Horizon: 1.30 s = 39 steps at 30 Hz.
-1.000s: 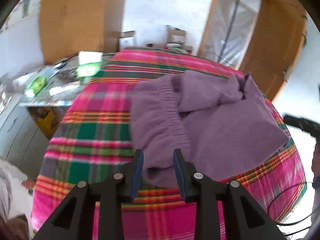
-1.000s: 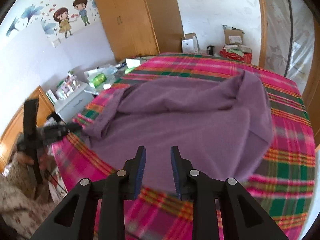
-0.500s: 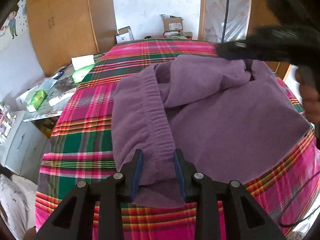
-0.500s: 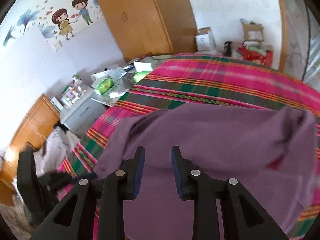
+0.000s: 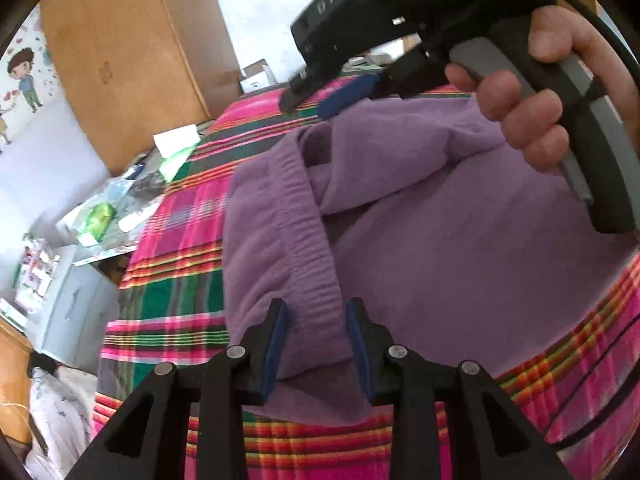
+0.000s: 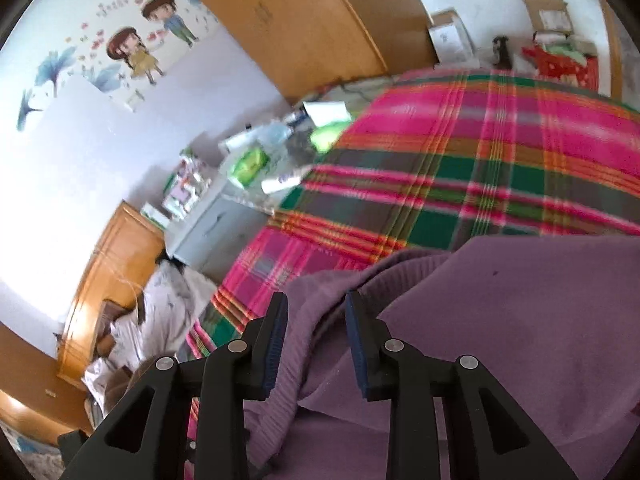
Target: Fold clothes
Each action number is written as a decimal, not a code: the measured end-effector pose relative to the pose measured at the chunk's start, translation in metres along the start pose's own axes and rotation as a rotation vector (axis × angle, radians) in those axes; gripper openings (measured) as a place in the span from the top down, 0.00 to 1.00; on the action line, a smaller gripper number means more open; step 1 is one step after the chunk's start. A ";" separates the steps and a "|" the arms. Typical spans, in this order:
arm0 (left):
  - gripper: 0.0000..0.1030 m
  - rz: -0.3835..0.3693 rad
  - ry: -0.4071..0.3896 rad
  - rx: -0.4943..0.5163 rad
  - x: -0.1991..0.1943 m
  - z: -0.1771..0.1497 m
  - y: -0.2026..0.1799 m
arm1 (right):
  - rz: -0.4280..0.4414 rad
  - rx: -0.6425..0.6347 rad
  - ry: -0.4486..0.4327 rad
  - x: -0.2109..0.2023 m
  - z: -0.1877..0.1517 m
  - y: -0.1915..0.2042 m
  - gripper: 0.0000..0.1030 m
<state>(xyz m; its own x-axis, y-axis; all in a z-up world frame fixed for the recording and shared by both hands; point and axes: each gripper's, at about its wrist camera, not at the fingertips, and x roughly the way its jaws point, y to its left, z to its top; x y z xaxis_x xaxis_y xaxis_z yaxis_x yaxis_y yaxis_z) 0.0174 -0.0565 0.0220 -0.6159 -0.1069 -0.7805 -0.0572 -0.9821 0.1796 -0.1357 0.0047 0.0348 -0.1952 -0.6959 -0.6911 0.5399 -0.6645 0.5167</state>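
A purple knitted garment [image 5: 420, 240] with a ribbed waistband lies rumpled on a pink and green plaid bed [image 5: 172, 272]. My left gripper [image 5: 316, 312] is open, its jaws either side of the near waistband corner. My right gripper [image 6: 316, 304] is open over a raised fold of the garment [image 6: 520, 320] at its far end. In the left wrist view the right gripper [image 5: 320, 100] and the hand holding it hang over the garment's far edge.
A cluttered bedside table [image 6: 256, 160] with bottles and green packets stands left of the bed. A wooden wardrobe [image 5: 132, 60] is behind it. Boxes [image 6: 452, 36] sit on the floor at the far wall. White bedding [image 6: 160, 316] lies by a wooden headboard.
The left gripper moved closer, so the waistband corner now sits between its jaws. The right gripper swung across the garment to its far left fold and now fills the left wrist view.
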 end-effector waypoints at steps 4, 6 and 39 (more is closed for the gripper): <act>0.67 0.014 0.022 -0.013 0.006 -0.001 0.000 | -0.009 0.031 0.067 0.017 0.001 -0.002 0.70; 0.67 0.006 0.023 -0.019 0.008 -0.001 0.002 | -0.006 0.033 0.086 0.023 0.002 -0.002 0.70; 0.95 -0.141 -0.023 -0.422 -0.005 -0.017 0.125 | -0.033 -0.115 0.083 0.099 0.049 0.060 0.93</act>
<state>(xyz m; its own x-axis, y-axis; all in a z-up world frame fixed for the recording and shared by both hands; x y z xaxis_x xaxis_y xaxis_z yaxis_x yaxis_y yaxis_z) 0.0263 -0.1818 0.0386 -0.6430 0.0315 -0.7652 0.1807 -0.9647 -0.1915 -0.1628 -0.1175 0.0217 -0.1491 -0.6461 -0.7485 0.6254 -0.6480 0.4347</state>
